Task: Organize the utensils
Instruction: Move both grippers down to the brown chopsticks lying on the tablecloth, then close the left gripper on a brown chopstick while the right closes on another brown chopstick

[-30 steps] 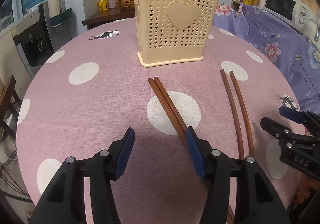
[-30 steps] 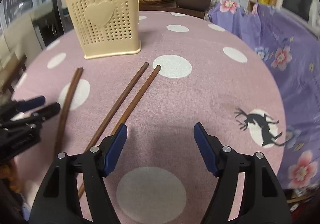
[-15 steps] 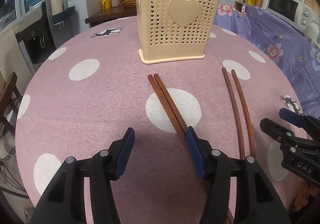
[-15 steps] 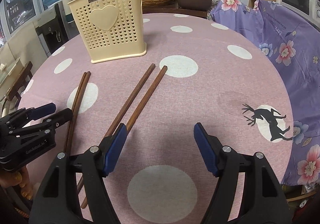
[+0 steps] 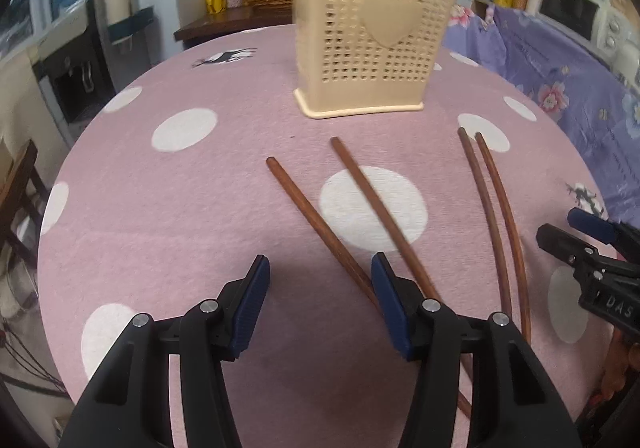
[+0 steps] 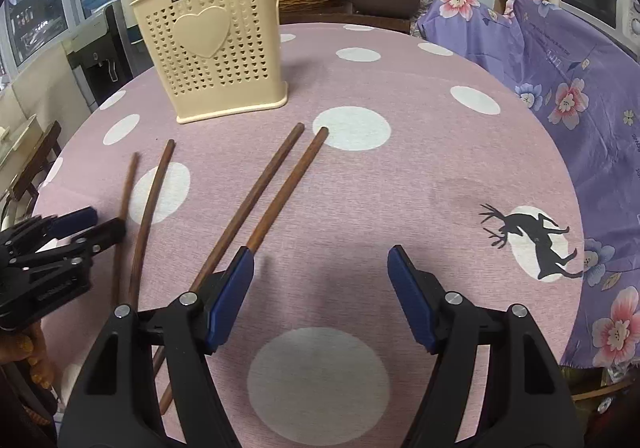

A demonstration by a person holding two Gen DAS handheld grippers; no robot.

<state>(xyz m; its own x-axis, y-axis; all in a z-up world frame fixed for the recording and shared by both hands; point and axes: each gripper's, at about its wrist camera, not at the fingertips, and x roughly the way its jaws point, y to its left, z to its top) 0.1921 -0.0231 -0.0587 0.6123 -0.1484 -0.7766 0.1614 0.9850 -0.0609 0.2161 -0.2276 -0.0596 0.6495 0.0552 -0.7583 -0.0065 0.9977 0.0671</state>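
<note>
A cream perforated utensil holder (image 5: pixel 372 43) with a heart stands upright on the pink dotted table; it also shows in the right wrist view (image 6: pixel 216 55). Two pairs of brown wooden chopsticks lie in front of it. The left pair (image 5: pixel 320 211) is splayed apart; one stick runs under my left gripper's right finger. My left gripper (image 5: pixel 318 284) is open and empty above them. The right pair (image 5: pixel 496 215) lies side by side. In the right wrist view this pair (image 6: pixel 264 199) runs under my right gripper's left finger. My right gripper (image 6: pixel 320 276) is open and empty.
The round table's pink cloth (image 6: pixel 400 175) drops off at the edges. A purple floral cloth (image 6: pixel 560 67) covers furniture to the right. A wooden side table with baskets (image 5: pixel 248 11) stands behind. A water dispenser (image 5: pixel 76 59) is at the left.
The left pair of chopsticks has splayed apart, one stick swinging left. The left gripper has moved slightly left and forward. The right gripper has moved closer to its pair.
</note>
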